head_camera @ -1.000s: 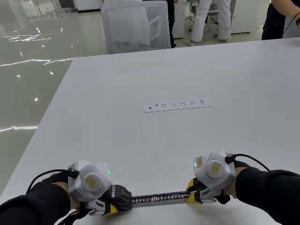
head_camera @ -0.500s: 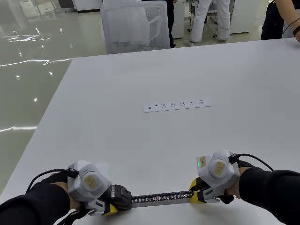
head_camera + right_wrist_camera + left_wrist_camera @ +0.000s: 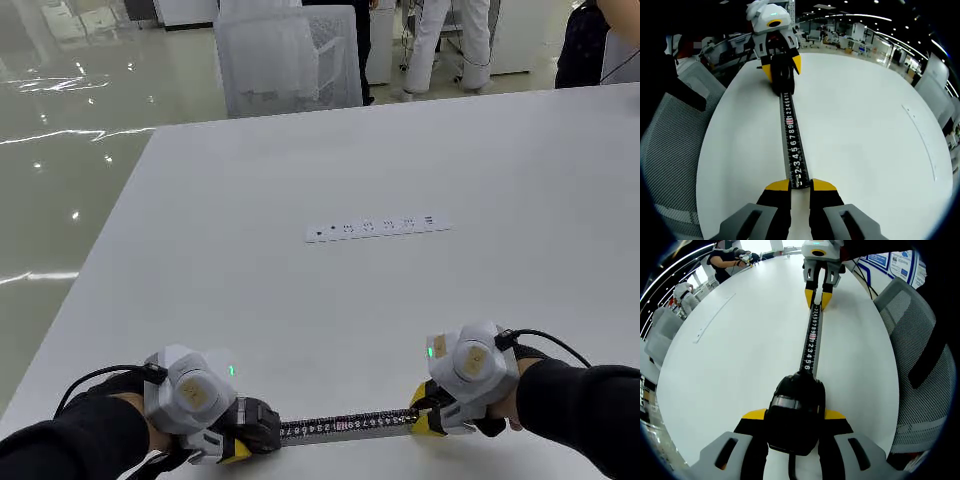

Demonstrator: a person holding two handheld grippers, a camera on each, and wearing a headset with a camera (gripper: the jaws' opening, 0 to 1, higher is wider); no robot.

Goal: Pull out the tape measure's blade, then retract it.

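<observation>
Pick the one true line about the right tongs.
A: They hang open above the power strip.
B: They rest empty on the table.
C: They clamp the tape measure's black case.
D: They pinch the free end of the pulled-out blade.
D: in the right gripper view the right tongs close on the tip of the blade, which runs across to the black case held in the left tongs.
</observation>
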